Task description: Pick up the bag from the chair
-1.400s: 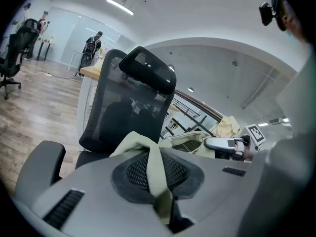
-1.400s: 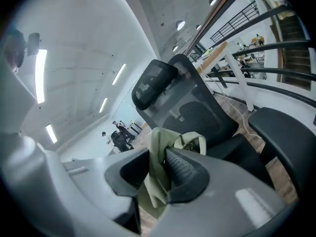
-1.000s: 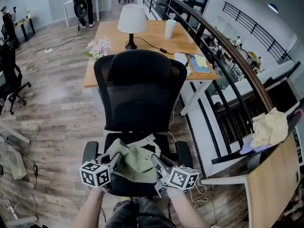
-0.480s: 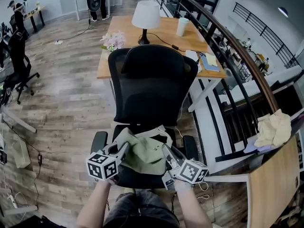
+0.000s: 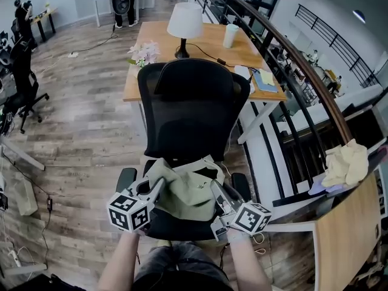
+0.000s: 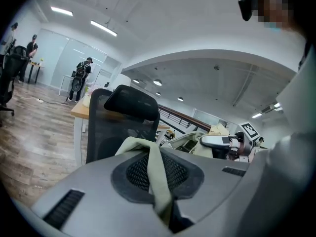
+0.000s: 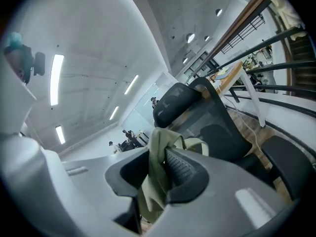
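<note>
Desk (image 5: 151,62): wooden, at the chair's 12 o'clock.
Chair (image 5: 191,111): black mesh, seat toward the person.
Bag (image 5: 185,190): olive cloth over the seat front, strung between both grippers; seat contact unclear.
Left gripper (image 5: 160,185): bag's 9 o'clock, jaws pinching a cloth fold.
Right gripper (image 5: 213,187): bag's 3 o'clock, jaws clamped on bunched cloth.

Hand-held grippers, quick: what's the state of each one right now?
Left hand-held gripper: closed on the green bag.
Right hand-held gripper: closed on the green bag too.
</note>
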The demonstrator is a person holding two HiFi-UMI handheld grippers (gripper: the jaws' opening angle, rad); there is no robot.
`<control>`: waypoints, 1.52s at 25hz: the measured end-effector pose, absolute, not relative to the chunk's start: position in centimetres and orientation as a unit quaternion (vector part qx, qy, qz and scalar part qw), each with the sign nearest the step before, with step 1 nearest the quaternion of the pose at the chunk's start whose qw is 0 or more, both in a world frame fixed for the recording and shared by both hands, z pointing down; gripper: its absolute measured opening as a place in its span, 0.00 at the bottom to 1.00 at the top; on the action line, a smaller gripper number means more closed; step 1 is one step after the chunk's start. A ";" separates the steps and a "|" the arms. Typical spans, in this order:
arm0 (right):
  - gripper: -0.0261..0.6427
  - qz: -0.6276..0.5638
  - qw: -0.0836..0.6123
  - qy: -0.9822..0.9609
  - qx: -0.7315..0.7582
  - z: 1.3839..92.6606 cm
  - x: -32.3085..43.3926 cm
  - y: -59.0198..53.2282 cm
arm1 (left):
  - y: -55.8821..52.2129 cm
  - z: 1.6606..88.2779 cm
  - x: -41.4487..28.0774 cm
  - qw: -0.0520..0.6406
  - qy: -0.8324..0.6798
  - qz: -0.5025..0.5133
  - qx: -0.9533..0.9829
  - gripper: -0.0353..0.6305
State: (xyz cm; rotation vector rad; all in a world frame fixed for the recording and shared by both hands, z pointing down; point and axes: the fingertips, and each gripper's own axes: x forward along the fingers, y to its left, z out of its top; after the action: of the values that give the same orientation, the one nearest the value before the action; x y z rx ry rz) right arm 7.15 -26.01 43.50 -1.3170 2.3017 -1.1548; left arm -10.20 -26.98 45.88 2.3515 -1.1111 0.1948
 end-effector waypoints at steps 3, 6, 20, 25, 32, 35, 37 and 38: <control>0.18 -0.388 0.135 0.792 -0.451 42.2 7.5 -26.4 | -27.3 44.5 -10.3 0.254 -0.413 0.063 0.873 0.08; 0.18 -0.378 0.143 0.797 -0.448 40.7 7.4 -26.8 | -27.8 43.0 -10.5 0.239 -0.412 0.059 0.877 0.08; 0.18 -0.343 0.186 0.808 -0.441 33.9 7.7 -29.2 | -30.1 36.6 -11.0 0.194 -0.417 0.026 0.888 0.08; 0.18 -0.329 0.199 0.811 -0.441 31.4 7.8 -29.8 | -30.7 34.5 -11.0 0.176 -0.418 0.016 0.891 0.08; 0.18 -0.304 0.226 0.820 -0.429 27.2 8.1 -30.4 | -31.4 30.3 -11.4 0.143 -0.424 0.000 0.894 0.08; 0.18 -0.292 0.232 0.824 -0.426 25.5 8.1 -30.6 | -31.5 28.5 -11.5 0.133 -0.427 -0.007 0.894 0.08; 0.18 -0.289 0.240 0.824 -0.423 24.3 8.0 -30.7 | -31.6 27.4 -11.6 0.128 -0.427 -0.014 0.895 0.08; 0.18 -0.284 0.242 0.826 -0.422 23.7 7.9 -30.7 | -31.6 26.9 -11.6 0.126 -0.427 -0.017 0.895 0.08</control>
State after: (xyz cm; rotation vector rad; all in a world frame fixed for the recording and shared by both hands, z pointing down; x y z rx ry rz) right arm 7.92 -30.69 23.67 -1.1525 2.2592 -0.7758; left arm -11.61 -31.56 26.89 2.6072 -1.2428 -0.0489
